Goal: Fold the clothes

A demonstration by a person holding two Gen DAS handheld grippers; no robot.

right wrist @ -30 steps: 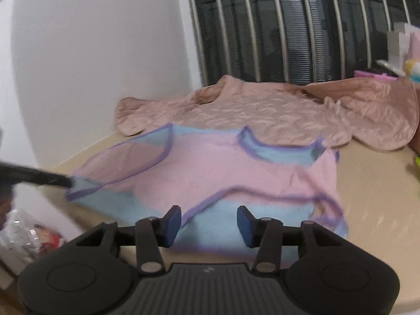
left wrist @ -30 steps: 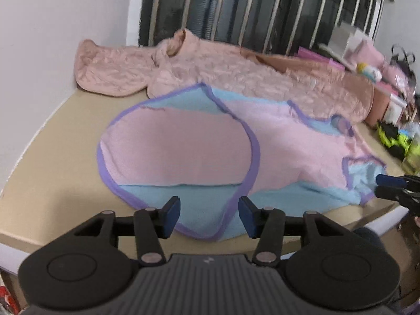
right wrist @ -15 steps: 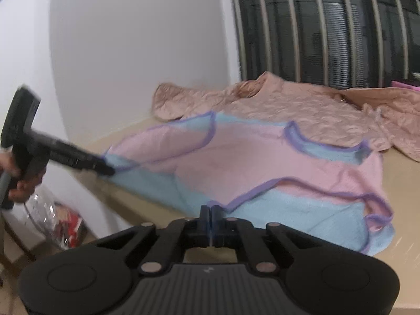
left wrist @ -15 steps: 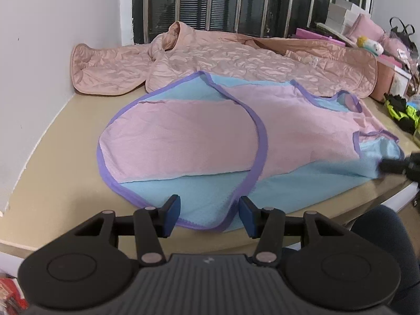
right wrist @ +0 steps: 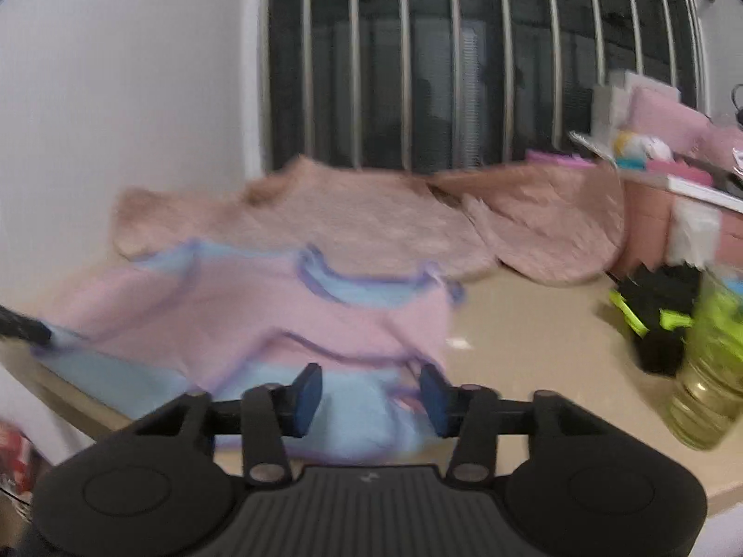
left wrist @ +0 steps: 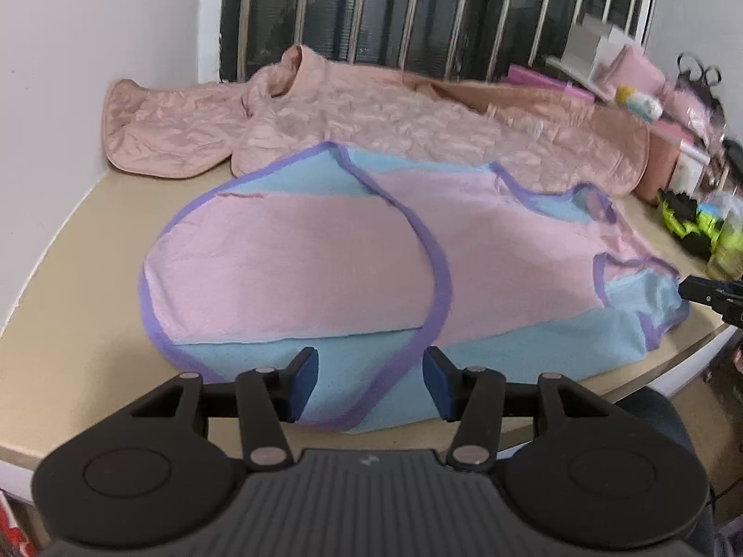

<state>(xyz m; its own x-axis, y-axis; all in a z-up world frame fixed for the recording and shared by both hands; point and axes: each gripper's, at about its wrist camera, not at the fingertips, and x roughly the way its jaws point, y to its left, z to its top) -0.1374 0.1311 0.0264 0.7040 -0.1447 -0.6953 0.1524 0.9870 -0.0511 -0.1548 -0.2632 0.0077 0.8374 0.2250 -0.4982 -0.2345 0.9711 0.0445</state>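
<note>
Lying flat on the beige tabletop (left wrist: pixel 69 278), the pink-and-blue garment (left wrist: pixel 325 255) with purple trim is partly folded, one pink flap turned over its blue side. A peach quilted jacket (left wrist: pixel 371 116) lies spread behind it, touching its far edge, below the barred window (left wrist: pixel 418 9). The left gripper (left wrist: pixel 370 383) hovers over the garment's near hem, jaws apart. The right gripper (right wrist: pixel 370 394) sits over the blue corner by the armhole, jaws likewise apart. A greenish bottle (right wrist: pixel 710 371) stands at right.

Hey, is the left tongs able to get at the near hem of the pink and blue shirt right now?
Probably yes. The left tongs are open, with the pink and blue shirt and its purple-edged near hem lying flat on the table right between the fingers; nothing blocks the way.
</note>
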